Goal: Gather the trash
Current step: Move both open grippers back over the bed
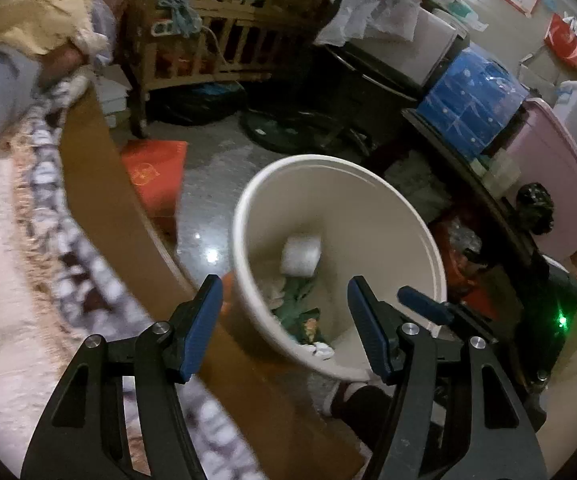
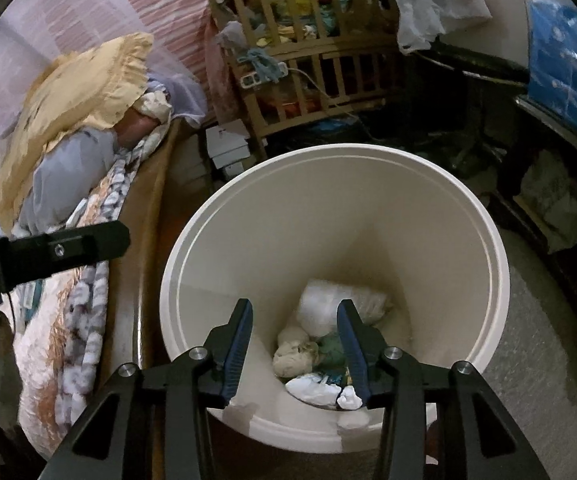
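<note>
A cream plastic trash bucket (image 1: 248, 200) (image 2: 176, 280) stands on the floor beside the bed. At its bottom lie a white wad (image 1: 301, 255) (image 2: 328, 308), crumpled tissue (image 2: 294, 350), green wrappers (image 1: 298, 312) (image 2: 330, 352) and white scraps (image 2: 316, 390). My left gripper (image 1: 286, 292) is open and empty, above the bucket's near rim. My right gripper (image 2: 294, 312) is open and empty, right over the bucket's mouth. One blue finger of the right gripper (image 1: 422, 304) shows in the left wrist view at the rim.
The bed (image 2: 60, 320) with a patterned blanket, a yellow pillow (image 2: 84, 84) and a wooden side board (image 1: 100, 184) lies left. A wooden crib (image 2: 312, 52) full of clothes stands behind. Blue and pink storage boxes (image 1: 472, 100) sit on a dark shelf at right. A red bag (image 1: 154, 168) lies on the floor.
</note>
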